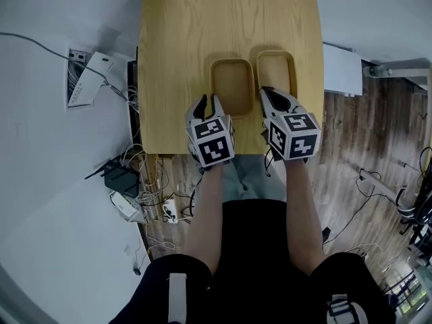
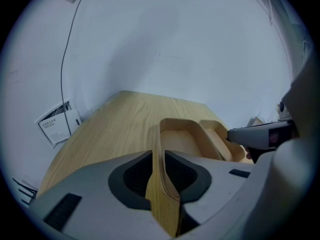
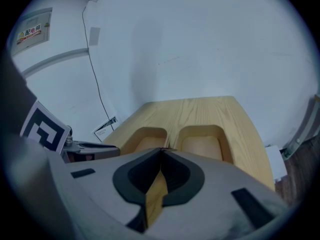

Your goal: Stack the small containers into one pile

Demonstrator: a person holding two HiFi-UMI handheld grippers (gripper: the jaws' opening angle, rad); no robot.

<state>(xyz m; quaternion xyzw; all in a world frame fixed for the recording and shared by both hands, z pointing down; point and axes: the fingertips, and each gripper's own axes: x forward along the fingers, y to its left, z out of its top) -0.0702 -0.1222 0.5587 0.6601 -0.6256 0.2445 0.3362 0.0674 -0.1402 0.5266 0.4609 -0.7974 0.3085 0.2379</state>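
Observation:
Two shallow wooden containers sit side by side on the wooden table (image 1: 182,39). My left gripper (image 1: 209,101) is at the near left corner of the left container (image 1: 232,86). In the left gripper view the gripper (image 2: 158,156) straddles that container's (image 2: 180,141) left wall, which fills the narrow gap between the jaws without a clear grip. My right gripper (image 1: 273,94) is at the near left corner of the right container (image 1: 277,69). In the right gripper view its jaws (image 3: 161,151) meet at the tips on a strip of that container's (image 3: 202,146) wall.
The table's near edge lies just under both grippers, with the person's legs below it. Left of the table are a paper sheet (image 1: 84,79), cables and a black router (image 1: 121,179) on the white floor. A white box (image 1: 342,69) stands at the table's right.

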